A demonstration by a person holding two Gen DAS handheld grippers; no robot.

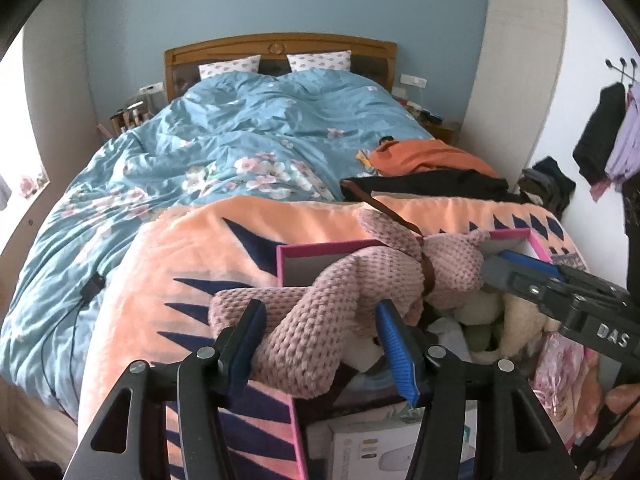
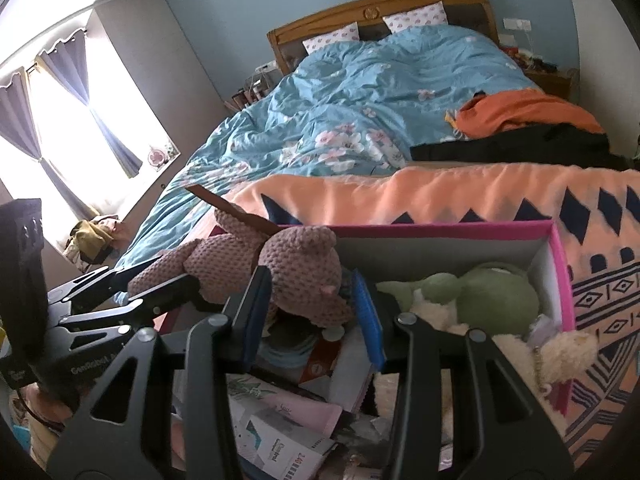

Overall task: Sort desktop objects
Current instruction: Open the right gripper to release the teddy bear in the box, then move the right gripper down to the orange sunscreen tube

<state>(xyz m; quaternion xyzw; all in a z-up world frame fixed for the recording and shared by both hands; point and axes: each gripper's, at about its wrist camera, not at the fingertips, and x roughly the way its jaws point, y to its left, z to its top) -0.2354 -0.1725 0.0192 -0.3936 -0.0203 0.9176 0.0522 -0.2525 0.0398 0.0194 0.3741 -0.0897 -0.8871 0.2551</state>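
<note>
A pink knitted plush toy [image 1: 352, 280] with a brown strap [image 1: 384, 208] lies over the left rim of a pink-edged box [image 1: 320, 246]. My left gripper [image 1: 320, 326] stands open around one of its limbs; the left pad is against the knit and the blue right pad [image 1: 394, 344] stands a little off it. In the right wrist view my right gripper [image 2: 310, 300] is shut on the pink plush toy's head [image 2: 304, 276]. The right gripper [image 1: 496, 260] also reaches in from the right in the left wrist view.
The pink-edged box [image 2: 440, 227] sits on an orange patterned blanket [image 2: 400, 196] at the foot of a bed. Inside lie a green plush [image 2: 492, 296], a cream plush [image 2: 560, 352] and printed cartons [image 2: 280, 440]. Orange and black clothes [image 2: 520, 128] lie on the blue quilt.
</note>
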